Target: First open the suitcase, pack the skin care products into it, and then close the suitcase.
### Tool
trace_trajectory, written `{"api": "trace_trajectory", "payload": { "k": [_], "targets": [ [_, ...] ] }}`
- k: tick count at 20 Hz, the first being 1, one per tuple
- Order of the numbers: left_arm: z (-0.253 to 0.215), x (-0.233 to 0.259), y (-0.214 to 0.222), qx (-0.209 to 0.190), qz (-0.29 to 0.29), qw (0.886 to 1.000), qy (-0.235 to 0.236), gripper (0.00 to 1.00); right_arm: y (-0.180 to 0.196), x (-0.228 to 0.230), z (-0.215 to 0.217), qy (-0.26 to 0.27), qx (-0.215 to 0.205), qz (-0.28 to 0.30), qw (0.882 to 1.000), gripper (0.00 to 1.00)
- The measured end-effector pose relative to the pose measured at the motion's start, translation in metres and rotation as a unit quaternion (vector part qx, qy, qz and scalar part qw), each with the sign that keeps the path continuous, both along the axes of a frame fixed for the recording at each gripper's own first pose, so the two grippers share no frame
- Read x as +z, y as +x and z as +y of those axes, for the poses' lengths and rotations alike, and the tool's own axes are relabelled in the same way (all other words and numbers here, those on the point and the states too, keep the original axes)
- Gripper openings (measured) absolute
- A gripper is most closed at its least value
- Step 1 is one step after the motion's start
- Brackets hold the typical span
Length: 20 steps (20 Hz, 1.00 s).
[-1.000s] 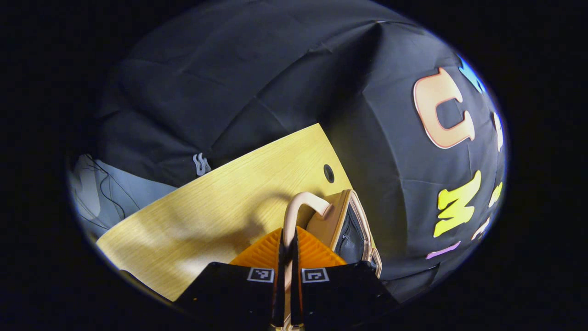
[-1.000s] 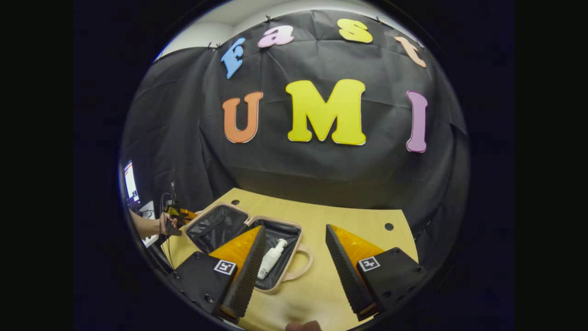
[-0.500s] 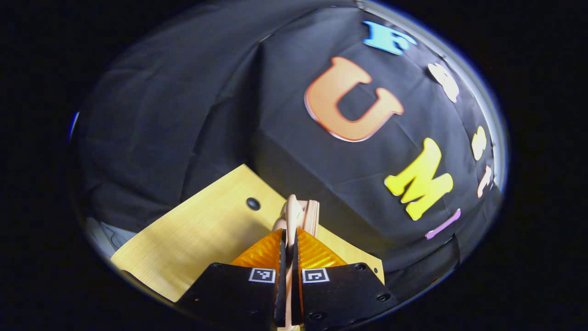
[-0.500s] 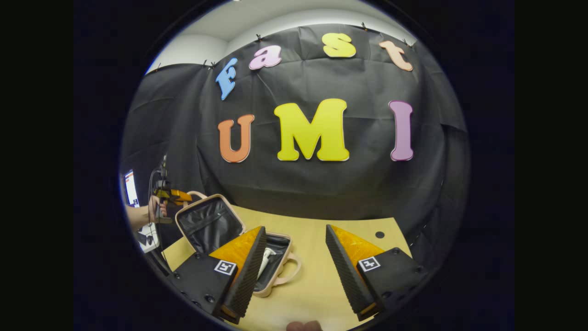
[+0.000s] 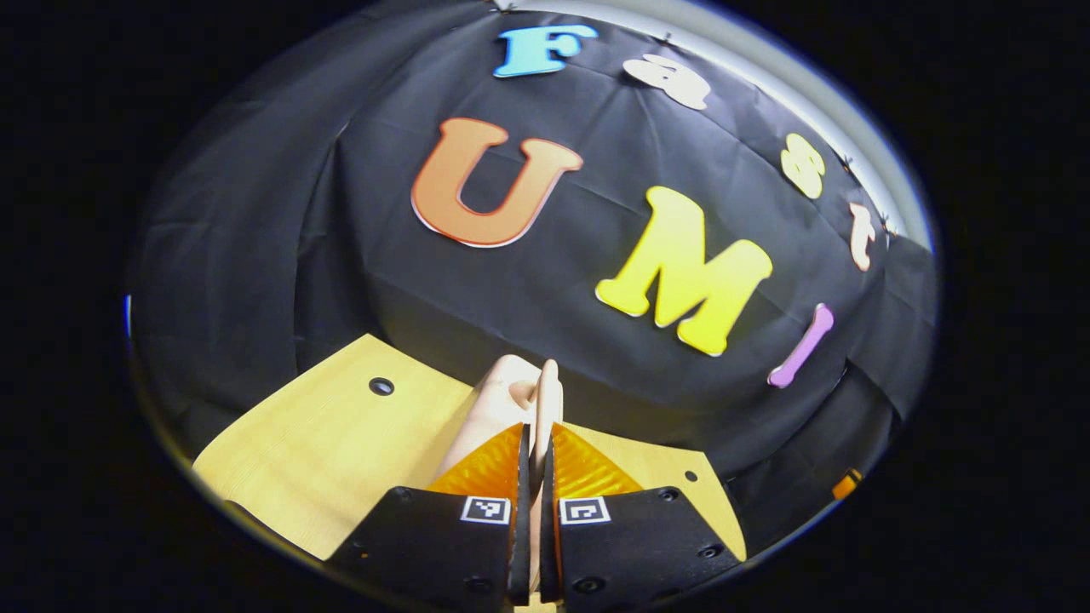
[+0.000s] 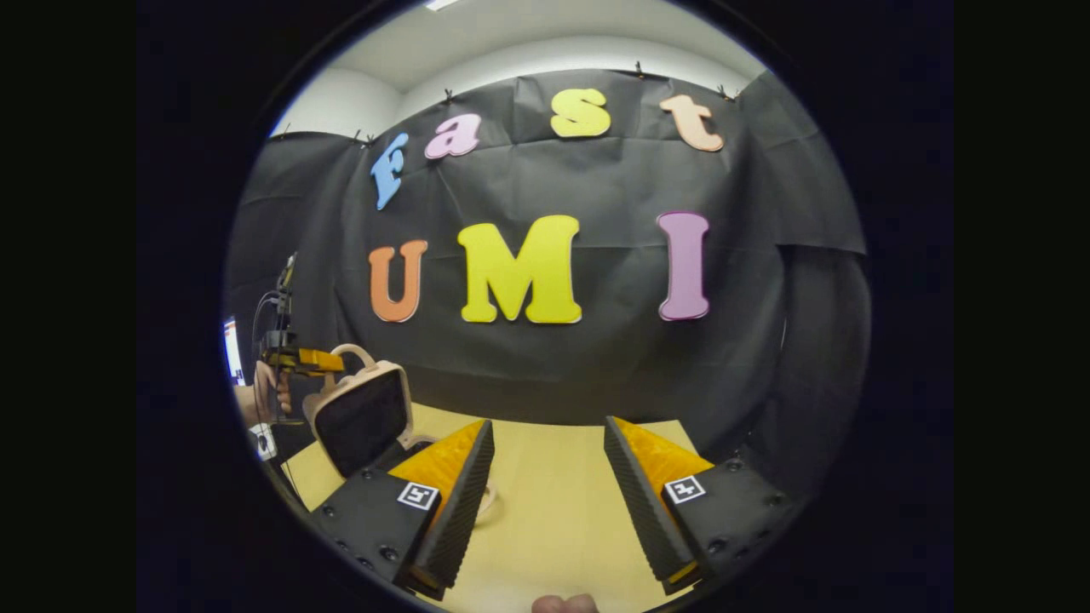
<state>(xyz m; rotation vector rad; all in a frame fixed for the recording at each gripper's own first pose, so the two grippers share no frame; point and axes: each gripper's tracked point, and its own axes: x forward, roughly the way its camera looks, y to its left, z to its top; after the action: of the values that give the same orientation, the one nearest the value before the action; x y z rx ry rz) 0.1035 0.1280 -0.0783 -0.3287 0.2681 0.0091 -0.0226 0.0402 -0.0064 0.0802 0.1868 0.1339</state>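
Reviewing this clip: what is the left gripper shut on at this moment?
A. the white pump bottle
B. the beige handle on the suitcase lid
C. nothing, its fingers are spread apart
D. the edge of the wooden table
B: in the left gripper view the left gripper has both fingers pressed on the thin beige handle of the beige suitcase lid, which the right gripper view shows raised off the wooden table.

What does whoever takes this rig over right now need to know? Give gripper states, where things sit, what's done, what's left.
Left gripper: jaws shut on the lid handle, holding the suitcase lid raised, near upright, over the table.
Right gripper: jaws open, empty, hovering above the table beside the suitcase.
Done: suitcase opened. The inside of the base is hidden, so confirm the skin care products are packed.
Left: lower the lid fully to close, then release the handle.
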Motion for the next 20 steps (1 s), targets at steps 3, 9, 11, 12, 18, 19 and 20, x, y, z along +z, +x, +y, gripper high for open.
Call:
{"api": "trace_trajectory", "payload": {
  "k": [3,9,11,12,18,19,20],
  "targets": [
    [-0.042,-0.012,0.004,-0.024,-0.004,0.997,0.072,0.07,-0.007,0.001,-0.021,-0.007,-0.020,0.000,1.000,0.78],
    [-0.128,-0.065,0.001,-0.068,0.007,0.985,0.155,0.07,-0.025,0.000,-0.074,-0.025,-0.075,-0.003,0.997,0.77],
    [-0.147,-0.086,0.002,-0.072,0.006,0.978,0.195,0.07,-0.029,-0.003,-0.091,-0.029,-0.092,0.002,0.995,0.77],
    [-0.154,-0.100,0.004,-0.076,0.012,0.977,0.201,0.07,-0.031,-0.005,-0.098,-0.031,-0.099,0.005,0.995,0.78],
    [-0.194,-0.178,0.014,-0.109,0.069,0.964,0.233,0.07,-0.045,-0.017,-0.137,-0.051,-0.140,0.023,0.989,0.78],
    [-0.199,-0.191,0.012,-0.115,0.083,0.961,0.237,0.07,-0.048,-0.020,-0.143,-0.053,-0.144,0.029,0.988,0.78],
    [-0.204,-0.201,0.013,-0.120,0.092,0.958,0.245,0.08,-0.050,-0.022,-0.149,-0.054,-0.148,0.033,0.987,0.78]
  ]
}}
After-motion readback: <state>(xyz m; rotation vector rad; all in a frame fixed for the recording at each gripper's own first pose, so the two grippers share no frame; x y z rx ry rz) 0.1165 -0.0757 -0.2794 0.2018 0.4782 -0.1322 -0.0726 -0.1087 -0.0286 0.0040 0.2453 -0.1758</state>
